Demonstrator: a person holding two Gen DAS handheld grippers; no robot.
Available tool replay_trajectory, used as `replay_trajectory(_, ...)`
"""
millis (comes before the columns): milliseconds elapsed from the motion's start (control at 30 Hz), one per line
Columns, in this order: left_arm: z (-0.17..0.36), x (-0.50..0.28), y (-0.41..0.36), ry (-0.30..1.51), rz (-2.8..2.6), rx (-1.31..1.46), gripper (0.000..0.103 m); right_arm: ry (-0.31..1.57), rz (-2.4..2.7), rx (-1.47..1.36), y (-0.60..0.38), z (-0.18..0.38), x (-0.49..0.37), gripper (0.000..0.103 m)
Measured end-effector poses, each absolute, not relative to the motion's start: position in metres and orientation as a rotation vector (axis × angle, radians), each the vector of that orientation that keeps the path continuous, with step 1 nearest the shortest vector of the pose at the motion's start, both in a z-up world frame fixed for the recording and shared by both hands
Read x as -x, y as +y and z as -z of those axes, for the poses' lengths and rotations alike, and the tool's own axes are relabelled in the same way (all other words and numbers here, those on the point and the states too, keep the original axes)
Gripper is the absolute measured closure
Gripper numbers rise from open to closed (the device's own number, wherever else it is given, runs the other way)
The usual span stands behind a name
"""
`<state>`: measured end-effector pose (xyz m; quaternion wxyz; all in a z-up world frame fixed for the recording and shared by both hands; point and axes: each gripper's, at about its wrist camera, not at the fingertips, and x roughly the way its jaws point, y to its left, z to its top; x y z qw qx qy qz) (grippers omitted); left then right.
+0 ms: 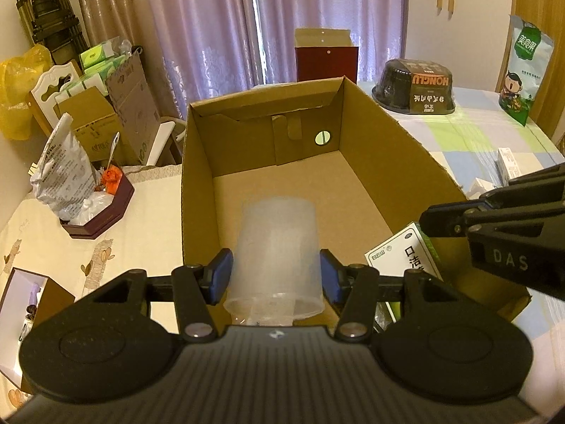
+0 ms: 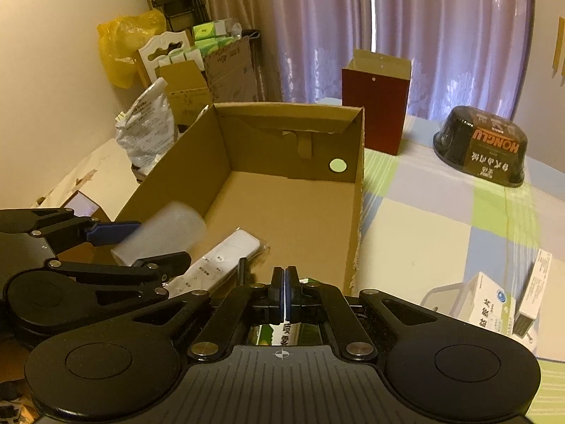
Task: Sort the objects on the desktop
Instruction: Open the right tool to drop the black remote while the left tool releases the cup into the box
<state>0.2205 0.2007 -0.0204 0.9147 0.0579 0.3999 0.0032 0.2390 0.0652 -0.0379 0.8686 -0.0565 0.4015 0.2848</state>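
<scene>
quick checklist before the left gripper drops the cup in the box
1. Left gripper clamped on translucent cup: ok.
2. Cup over the cardboard box opening: ok.
3. Bare floor ahead of the cup: ok.
4. White remote clear of the drop spot: cannot tell.
5. Right gripper clear of the cup: ok, shut on a white and green carton at the box's near right corner.

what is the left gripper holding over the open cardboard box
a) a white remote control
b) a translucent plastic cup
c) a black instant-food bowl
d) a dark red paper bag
b: the left gripper has its blue pads pressed on both sides of the translucent plastic cup, held above the open cardboard box; the white remote control lies inside the box.
</scene>
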Motion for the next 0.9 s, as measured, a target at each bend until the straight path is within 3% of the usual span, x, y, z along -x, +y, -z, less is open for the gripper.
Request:
replay_trajectory(33, 0.02, -0.22, 0.2, 0.825, -0.009, -0.121, 0.047, 0.839, -0.595, 0.121, 0.065, 0.038, -0.239, 0.102)
replay_trajectory(900, -0.003, -0.201, 0.185, 0.805, -0.017, -0.114, 0.042, 0.738, -0.553, 0.086, 0.015, -0.002, -0.23, 0.102)
